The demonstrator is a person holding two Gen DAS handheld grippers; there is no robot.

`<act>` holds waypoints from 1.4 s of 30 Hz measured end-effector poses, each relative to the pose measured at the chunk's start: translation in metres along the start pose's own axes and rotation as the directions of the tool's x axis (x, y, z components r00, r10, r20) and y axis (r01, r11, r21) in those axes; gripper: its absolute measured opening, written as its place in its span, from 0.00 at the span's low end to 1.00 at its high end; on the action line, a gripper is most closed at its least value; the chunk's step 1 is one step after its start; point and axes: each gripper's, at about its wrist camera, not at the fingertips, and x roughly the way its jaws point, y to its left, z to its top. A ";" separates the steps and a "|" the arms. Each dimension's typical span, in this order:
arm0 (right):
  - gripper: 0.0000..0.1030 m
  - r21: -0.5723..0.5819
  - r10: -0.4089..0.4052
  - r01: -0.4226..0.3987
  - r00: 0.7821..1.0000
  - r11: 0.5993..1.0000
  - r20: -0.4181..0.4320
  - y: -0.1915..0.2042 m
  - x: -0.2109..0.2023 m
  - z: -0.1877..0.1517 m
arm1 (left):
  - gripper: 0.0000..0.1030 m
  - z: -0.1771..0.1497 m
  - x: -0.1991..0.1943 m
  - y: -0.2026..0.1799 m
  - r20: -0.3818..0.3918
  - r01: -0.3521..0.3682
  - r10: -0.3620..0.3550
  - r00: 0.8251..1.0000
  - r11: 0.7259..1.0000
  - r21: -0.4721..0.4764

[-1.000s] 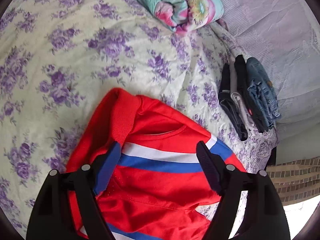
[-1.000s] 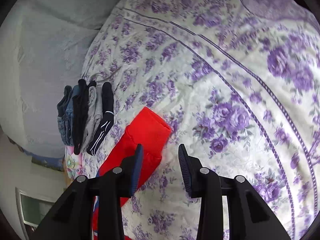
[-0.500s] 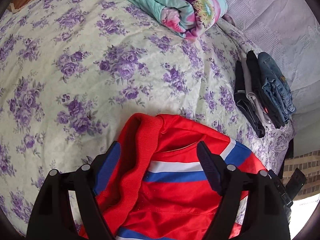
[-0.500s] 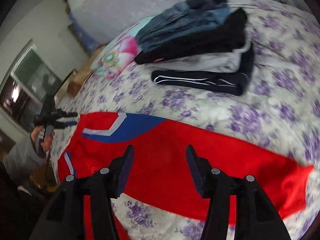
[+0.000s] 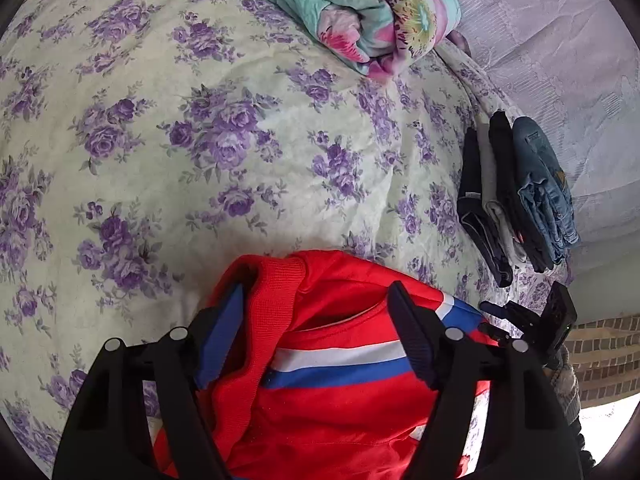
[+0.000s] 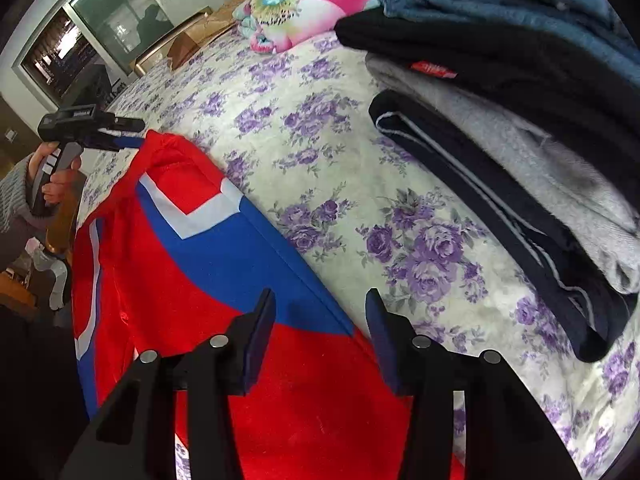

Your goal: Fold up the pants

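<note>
Red track pants (image 5: 332,392) with blue-white stripes lie spread on the bed (image 5: 168,152), near the stack of folded trousers (image 6: 520,128). Left gripper (image 5: 316,336) straddles the ribbed waistband (image 5: 272,320), its fingers apart and just closing in, not yet pinching, likely to anchor that end. Right gripper (image 6: 320,340) hangs over the leg's far edge, fingers apart and narrowing, nothing clamped. Looks like setup for a lengthwise fold. Rolled floral quilt (image 5: 360,12) sits well clear.

A bed under a purple-flowered cover (image 5: 224,128) fills the room; a window (image 6: 76,40) stands beyond it, a brick wall (image 5: 600,356) alongside, in daylight.
</note>
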 end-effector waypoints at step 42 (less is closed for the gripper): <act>0.03 0.032 -0.103 0.104 0.994 0.994 -0.047 0.295 -0.018 -0.206 | 0.10 -0.160 -0.087 0.154 0.003 0.264 -0.267 0.964 0.953 -0.146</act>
